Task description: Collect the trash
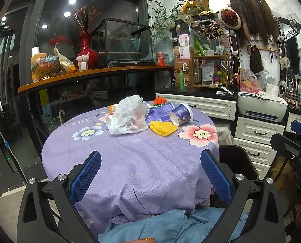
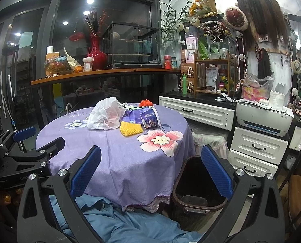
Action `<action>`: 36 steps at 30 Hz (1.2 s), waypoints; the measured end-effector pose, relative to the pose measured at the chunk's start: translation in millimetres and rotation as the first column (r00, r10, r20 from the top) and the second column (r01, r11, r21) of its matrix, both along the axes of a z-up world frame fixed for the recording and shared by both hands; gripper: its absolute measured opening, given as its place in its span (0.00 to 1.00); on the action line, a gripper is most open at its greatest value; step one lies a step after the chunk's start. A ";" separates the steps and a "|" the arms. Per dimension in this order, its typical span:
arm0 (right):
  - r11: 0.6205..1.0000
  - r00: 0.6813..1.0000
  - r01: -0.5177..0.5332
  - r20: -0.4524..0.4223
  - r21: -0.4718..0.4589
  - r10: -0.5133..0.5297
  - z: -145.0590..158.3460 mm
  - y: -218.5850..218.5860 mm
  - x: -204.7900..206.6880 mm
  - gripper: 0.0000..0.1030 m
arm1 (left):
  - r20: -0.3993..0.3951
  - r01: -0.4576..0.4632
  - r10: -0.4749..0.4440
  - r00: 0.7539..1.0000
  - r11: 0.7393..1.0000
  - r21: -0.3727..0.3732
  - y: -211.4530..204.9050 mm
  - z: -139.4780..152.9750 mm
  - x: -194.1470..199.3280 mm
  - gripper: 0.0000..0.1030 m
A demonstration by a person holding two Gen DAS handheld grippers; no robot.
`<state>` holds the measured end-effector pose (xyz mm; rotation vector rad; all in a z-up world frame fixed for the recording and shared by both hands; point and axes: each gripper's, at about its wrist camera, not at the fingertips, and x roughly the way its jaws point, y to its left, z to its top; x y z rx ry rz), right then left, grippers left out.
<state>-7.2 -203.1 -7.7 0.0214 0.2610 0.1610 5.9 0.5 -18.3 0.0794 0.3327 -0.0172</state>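
Setting: cluttered shop-like room, round table (image 2: 114, 162) draped in a purple floral cloth, dark glass front at the back, white drawers along the right side.
Nearest, left gripper (image 1: 150, 174): held low before the table's near edge, blue pads spread wide, nothing between them.
Nearest, right gripper (image 2: 150, 172): likewise spread wide and empty, held level with the near right edge of the table.
Lap: blue fabric (image 2: 130, 222) is seen below both grippers, touching the hanging cloth.
Bin: a dark bin (image 2: 197, 190) stands on the floor just beside the table's right edge; little can be made out inside it, so its contents cannot be told.
Near half of the table: bare cloth only, no trash lying there.
Far half, first item: yellow foam net (image 1: 163, 128), lying nearest of the pile, toward the middle.
Beside it: a purple cup (image 1: 181, 114), tipped on its side, mouth toward the near side, touching the net's far right.
Behind the cup: a crumpled purple wrapper (image 1: 160, 112) is seen.
Left of these: a white plastic bag (image 1: 129, 117), bunched up, the biggest piece.
Far edge: an orange foam net (image 1: 160, 100) and a small orange container (image 1: 112, 109), partly hidden by the bag.
Progress: judged barely begun; every visible piece is on the table and nothing is gripped.
Left to do: each piece to be picked up and dropped in the bin, the yellow net being the closest reach.
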 end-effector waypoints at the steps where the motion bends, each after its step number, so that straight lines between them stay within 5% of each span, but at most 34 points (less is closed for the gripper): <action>1: 1.000 1.000 0.000 -0.004 -0.001 0.000 -0.4 0.4 1.1 0.95 | -0.003 0.000 0.000 1.000 1.000 0.003 -0.3 -0.6 0.9 0.95; 13: 0.999 0.989 -0.034 -0.144 -0.028 0.030 -21.6 -1.2 37.2 0.95 | -0.132 0.054 -0.055 0.990 0.998 -0.012 4.3 -21.7 22.8 0.95; 25: 0.991 0.932 -0.134 -0.342 -0.011 0.122 -51.3 -4.5 139.6 0.95 | -0.343 0.027 -0.054 0.938 0.996 -0.085 22.9 -54.9 65.1 0.95; 36: 0.977 0.933 -0.192 -0.325 -0.089 0.154 -41.4 14.2 243.5 0.95 | -0.346 0.110 -0.139 0.928 0.989 -0.104 17.4 -38.2 129.9 0.93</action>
